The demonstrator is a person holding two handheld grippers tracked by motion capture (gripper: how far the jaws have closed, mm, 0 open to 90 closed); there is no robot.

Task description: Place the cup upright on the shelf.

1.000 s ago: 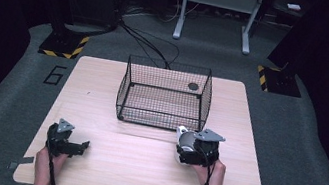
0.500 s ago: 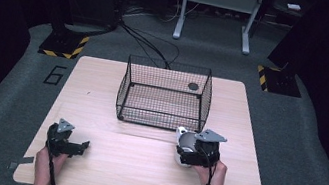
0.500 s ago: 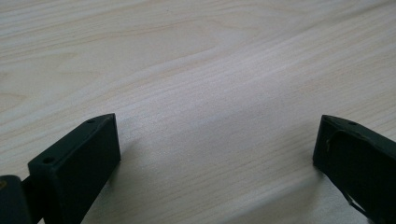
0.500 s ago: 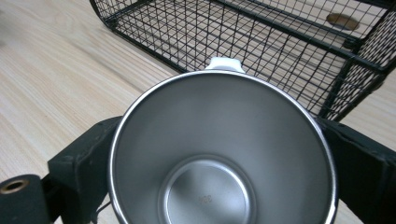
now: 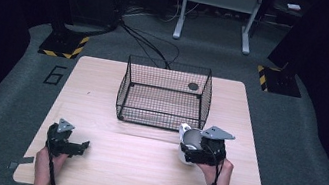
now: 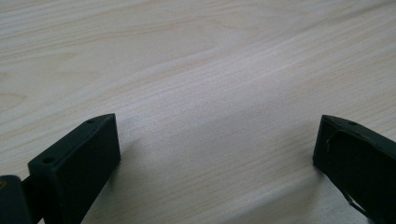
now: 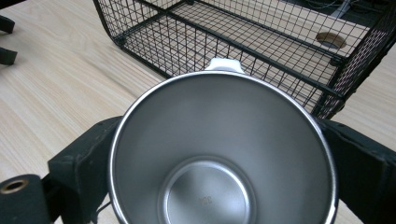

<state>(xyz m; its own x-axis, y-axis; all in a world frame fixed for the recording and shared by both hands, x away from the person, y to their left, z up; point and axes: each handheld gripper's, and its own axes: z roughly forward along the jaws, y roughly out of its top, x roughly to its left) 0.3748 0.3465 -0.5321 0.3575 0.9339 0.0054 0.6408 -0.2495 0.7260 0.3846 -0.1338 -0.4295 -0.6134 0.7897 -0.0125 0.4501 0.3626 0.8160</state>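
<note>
Little changed since a second ago — my right gripper point(image 5: 192, 147) has crept slightly left, jaws clamped across the steel cup point(image 7: 223, 154) at lower right, before the wire basket point(image 5: 164, 95): light, rigid, slick-walled, best held across its body; left gripper point(image 5: 73, 147) gapes empty.

A large numeral "6" point(image 5: 55, 75) is marked on the grey floor mat just left of the desk. Small stamped digits point(image 7: 205, 201) sit on the inner bottom of the steel cup point(image 7: 223, 154), too faint to read with certainty.
</note>
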